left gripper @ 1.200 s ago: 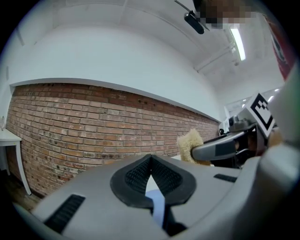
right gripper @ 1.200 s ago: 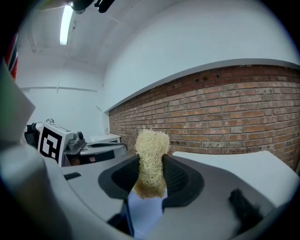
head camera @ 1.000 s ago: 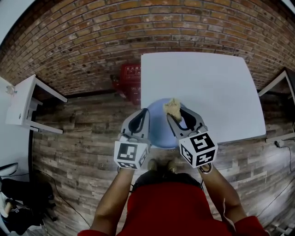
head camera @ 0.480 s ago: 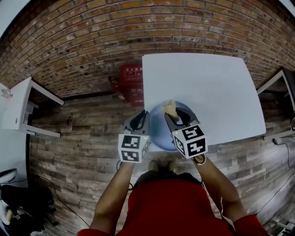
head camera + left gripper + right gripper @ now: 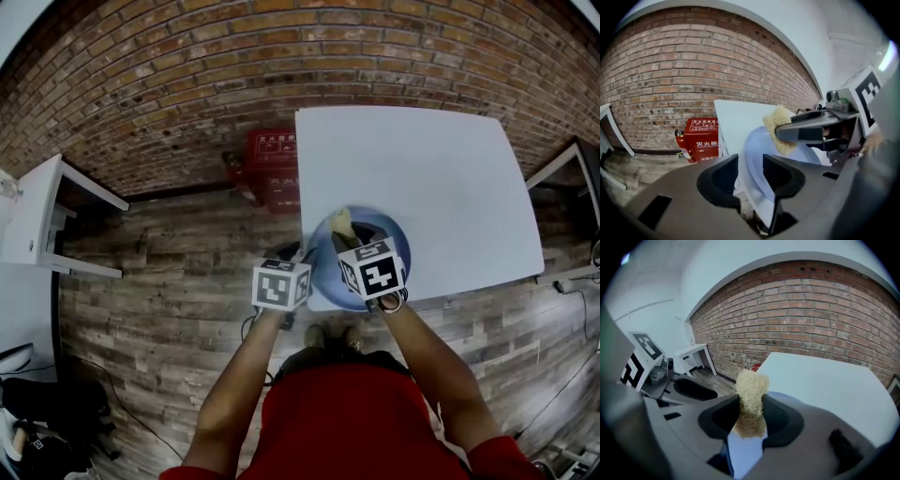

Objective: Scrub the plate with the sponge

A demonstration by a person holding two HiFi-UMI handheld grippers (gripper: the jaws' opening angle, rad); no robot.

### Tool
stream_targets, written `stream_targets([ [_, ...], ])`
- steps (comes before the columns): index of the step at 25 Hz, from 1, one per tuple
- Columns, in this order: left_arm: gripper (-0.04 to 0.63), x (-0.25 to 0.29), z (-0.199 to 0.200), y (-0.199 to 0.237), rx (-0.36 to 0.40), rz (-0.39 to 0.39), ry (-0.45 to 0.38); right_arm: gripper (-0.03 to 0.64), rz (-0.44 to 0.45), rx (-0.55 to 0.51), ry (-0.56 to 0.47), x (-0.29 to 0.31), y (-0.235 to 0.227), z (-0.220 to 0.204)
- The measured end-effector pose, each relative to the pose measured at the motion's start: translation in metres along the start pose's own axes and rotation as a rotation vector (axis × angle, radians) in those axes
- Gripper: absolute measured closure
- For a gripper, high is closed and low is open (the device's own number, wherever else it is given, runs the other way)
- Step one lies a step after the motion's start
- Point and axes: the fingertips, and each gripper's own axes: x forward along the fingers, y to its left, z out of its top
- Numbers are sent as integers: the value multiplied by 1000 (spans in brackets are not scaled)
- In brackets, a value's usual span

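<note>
A pale blue plate (image 5: 394, 246) lies at the front left corner of the white table (image 5: 422, 159). My right gripper (image 5: 349, 239) is shut on a tan loofah sponge (image 5: 343, 222) and holds it over the plate. In the right gripper view the sponge (image 5: 751, 390) stands up between the pads of that gripper (image 5: 750, 413). My left gripper (image 5: 292, 251) is at the plate's left rim and its jaws are opening. In the left gripper view, the plate's rim (image 5: 759, 154) shows in the gap of the left gripper (image 5: 750, 176), and the pads do not press on it.
A red fire-extinguisher box (image 5: 270, 159) stands on the wooden floor against the brick wall, left of the table. A white desk (image 5: 37, 216) is at the far left. The person's shoes show below the table's front edge.
The plate and both grippers have shifted right and slightly down in the head view. The left gripper has drawn back from the plate's left rim.
</note>
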Motion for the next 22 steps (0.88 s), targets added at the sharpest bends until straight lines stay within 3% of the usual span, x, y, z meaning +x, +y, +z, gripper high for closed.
stream_targets([
  [4,425,12,-11,-3,-52,-33,76,463,5,10,41,16,-1,-7],
  [10,523,17,-16,1,-68,3,125,463,11,19,77,31,-3,-14],
  [22,552,22,-12,6,-84,80,103,463,-38,62,113,29,-54,-30],
])
